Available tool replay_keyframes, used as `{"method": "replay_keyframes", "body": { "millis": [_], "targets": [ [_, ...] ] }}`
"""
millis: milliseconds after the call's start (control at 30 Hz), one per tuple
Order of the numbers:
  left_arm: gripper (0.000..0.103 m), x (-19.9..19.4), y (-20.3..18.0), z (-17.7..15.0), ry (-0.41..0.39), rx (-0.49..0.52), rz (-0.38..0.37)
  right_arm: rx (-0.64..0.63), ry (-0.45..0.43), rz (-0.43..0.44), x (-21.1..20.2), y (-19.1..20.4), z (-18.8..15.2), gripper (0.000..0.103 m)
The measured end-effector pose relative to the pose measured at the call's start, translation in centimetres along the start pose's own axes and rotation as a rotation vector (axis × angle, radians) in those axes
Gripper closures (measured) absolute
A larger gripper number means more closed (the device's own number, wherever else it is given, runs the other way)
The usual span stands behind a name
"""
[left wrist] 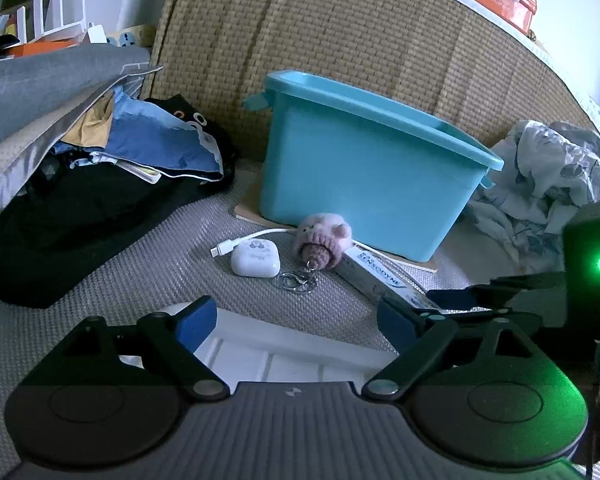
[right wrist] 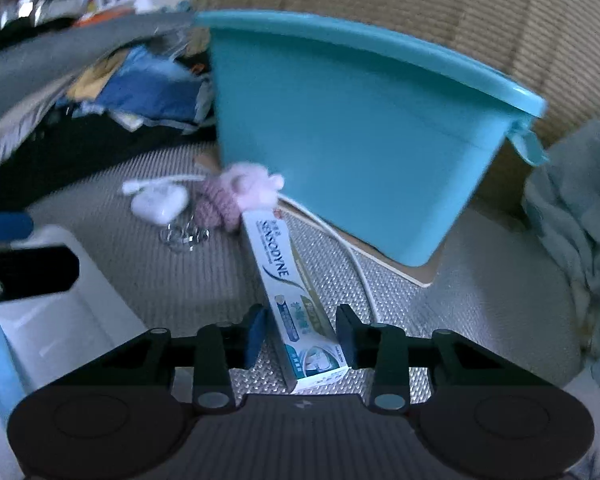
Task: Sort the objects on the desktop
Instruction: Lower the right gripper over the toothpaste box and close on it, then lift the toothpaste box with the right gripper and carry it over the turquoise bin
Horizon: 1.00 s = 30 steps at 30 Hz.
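A white Sensodyne toothpaste box (right wrist: 288, 296) lies on the grey mat, its near end between the fingers of my right gripper (right wrist: 302, 338). The jaws stand open on either side of the box with small gaps. The box also shows in the left wrist view (left wrist: 384, 276). A pink knitted pig keychain (left wrist: 322, 242) and a white earbud case (left wrist: 256, 260) with a white cable (left wrist: 240, 240) lie in front of a teal plastic bin (left wrist: 364, 172). My left gripper (left wrist: 296, 320) is open and empty above a white tray (left wrist: 280, 356).
A pile of dark and blue clothes (left wrist: 112, 184) lies at the left. Crumpled patterned cloth (left wrist: 548, 184) lies at the right. A woven headboard (left wrist: 340, 32) stands behind the bin. The right gripper's body (left wrist: 588, 268) with a green light is at the right edge.
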<state>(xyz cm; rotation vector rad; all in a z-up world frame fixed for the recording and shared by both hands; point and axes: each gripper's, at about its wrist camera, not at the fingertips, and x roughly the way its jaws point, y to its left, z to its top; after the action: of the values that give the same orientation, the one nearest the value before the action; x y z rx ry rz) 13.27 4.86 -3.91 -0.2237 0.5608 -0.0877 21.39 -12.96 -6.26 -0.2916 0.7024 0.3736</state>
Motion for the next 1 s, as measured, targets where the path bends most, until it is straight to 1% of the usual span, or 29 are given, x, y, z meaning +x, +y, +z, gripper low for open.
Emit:
{"method": "replay_keyframes", "body": {
  "millis": [33,67,167,267,400,467,533,667,833,1000],
  "targets": [
    [0.012,0.0,0.0,0.0,0.000,-0.001,0.000,-0.016,0.009,0.003,0.3,0.1,0.1,0.060],
    [0.012,0.0,0.1,0.0,0.000,-0.003,0.000,-0.007,0.013,0.009,0.6,-0.1,0.2,0.060],
    [0.012,0.1,0.2,0.0,0.001,-0.011,0.000,0.057,0.023,0.032,1.0,-0.7,0.5,0.061],
    [0.012,0.2,0.2,0.0,0.002,-0.015,-0.001,0.052,0.015,0.039,0.8,-0.5,0.6,0.071],
    [0.012,0.2,0.3,0.0,0.004,-0.018,-0.002,0.023,-0.053,0.004,-0.6,0.0,0.5,0.072],
    [0.012,0.2,0.3,0.0,0.004,-0.020,-0.002,0.048,-0.080,0.004,-1.6,-0.2,0.5,0.072],
    [0.012,0.2,0.3,0.0,0.004,-0.022,-0.002,0.071,-0.090,0.015,-2.4,-0.4,0.7,0.072],
    [0.012,0.2,0.3,0.0,0.006,-0.024,-0.002,0.037,-0.114,0.026,-4.2,0.2,1.1,0.072],
    [0.012,0.1,0.5,0.1,0.008,-0.033,-0.004,0.026,-0.159,0.033,-6.8,0.7,1.9,0.072],
    [0.012,0.1,0.6,0.1,0.009,-0.039,-0.007,0.032,-0.198,0.019,-8.8,0.9,2.9,0.072]
  ]
}}
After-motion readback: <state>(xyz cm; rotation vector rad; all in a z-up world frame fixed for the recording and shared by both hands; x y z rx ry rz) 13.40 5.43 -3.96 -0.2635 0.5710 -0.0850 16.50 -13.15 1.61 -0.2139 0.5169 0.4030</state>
